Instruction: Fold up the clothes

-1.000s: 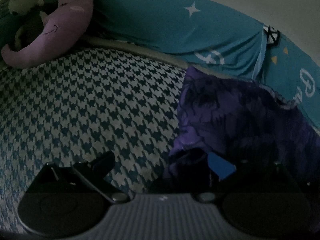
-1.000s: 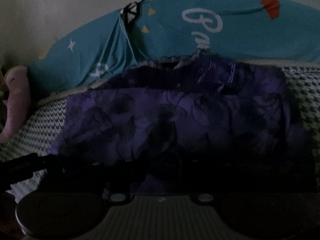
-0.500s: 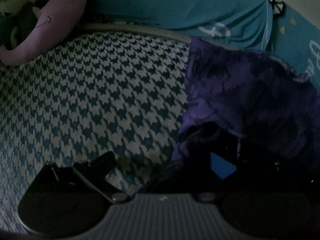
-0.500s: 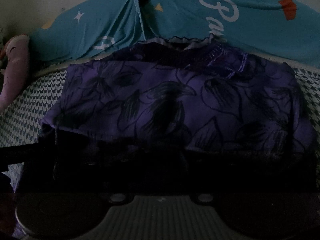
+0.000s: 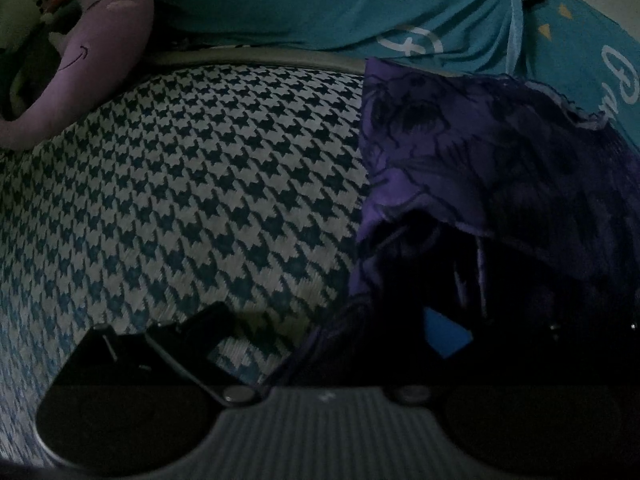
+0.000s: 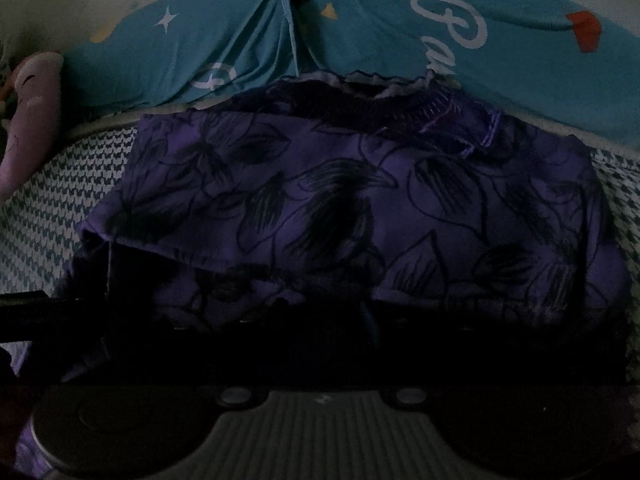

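Purple floral garment (image 6: 352, 208) lies on the houndstooth bed cover (image 5: 180, 184), its far edge w/ the frilly neckline right against the teal pillowcase (image 6: 400, 40). A top layer is doubled over the lower one — fold edge runs across the near side in the right wrist view.

My left gripper (image 5: 328, 332): jaws apart. Left finger (image 5: 200, 332) sits on bare bed cover just beside the cloth's left edge; the other finger w/ the blue pad (image 5: 444, 332) is tucked in under the dark cloth folds. Cloth touches that side, but nothing is pinched between the two fingers.

My right gripper (image 6: 320, 344): too dark to read. Fingers are lost in shadow under the near hem, so I can't tell if the jaws are apart or clamped on the fabric. A dark bar, prob. the other gripper, comes in from the left edge at approx the fold corner.

Lilac plush (image 5: 100, 52) rests at the far left of the bed by the pillowcase, well apart from the garment; a greenish plush (image 5: 20, 20) sits behind it.
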